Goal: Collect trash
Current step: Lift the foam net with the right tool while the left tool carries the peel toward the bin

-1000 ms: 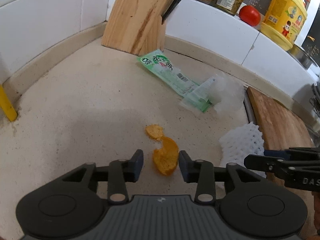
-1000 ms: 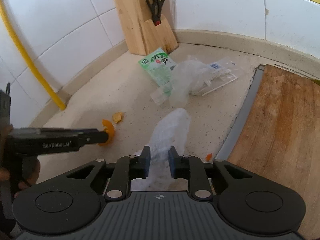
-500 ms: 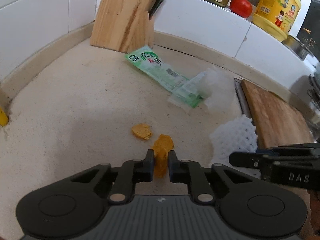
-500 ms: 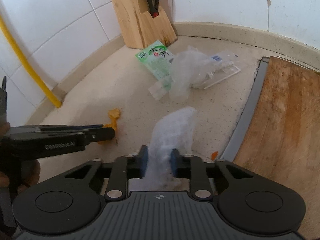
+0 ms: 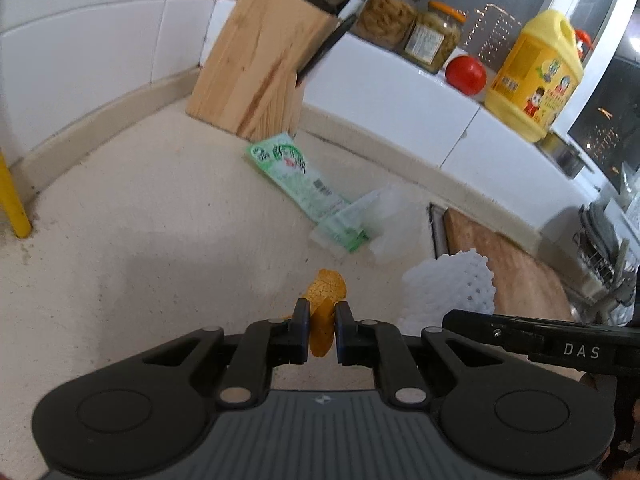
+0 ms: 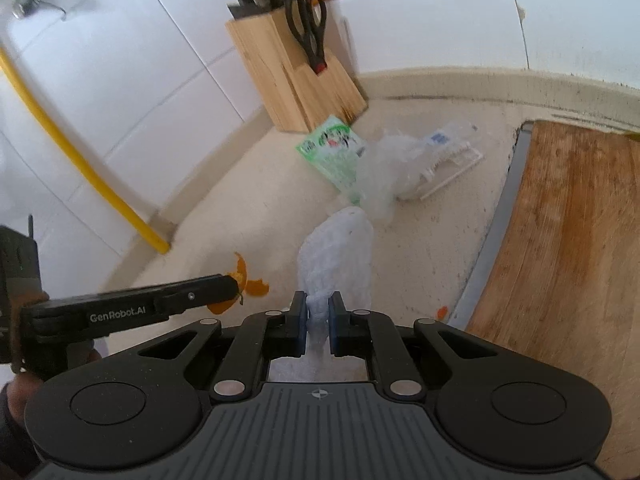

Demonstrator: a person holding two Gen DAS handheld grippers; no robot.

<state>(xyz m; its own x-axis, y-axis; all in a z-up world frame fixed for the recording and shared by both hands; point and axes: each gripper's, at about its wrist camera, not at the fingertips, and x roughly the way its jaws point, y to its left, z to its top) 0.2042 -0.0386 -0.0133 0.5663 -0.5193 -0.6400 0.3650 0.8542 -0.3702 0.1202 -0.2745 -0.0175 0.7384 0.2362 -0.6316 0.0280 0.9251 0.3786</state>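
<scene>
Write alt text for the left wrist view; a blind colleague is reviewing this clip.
The left gripper pinches an orange peel above a speckled counter. Beyond lie a green wrapper and clear plastic, with a wooden knife block in the corner. At right, the right gripper holds white foam netting.

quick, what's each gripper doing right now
Left gripper: shut on the orange peel.
Right gripper: jaws closing on the white foam net.

Home kitchen: tiled walls, knife block (image 5: 256, 60), jars (image 5: 434, 36), oil jug (image 5: 534, 76), cutting board (image 6: 568, 240), dish rack (image 5: 604, 248).
</scene>
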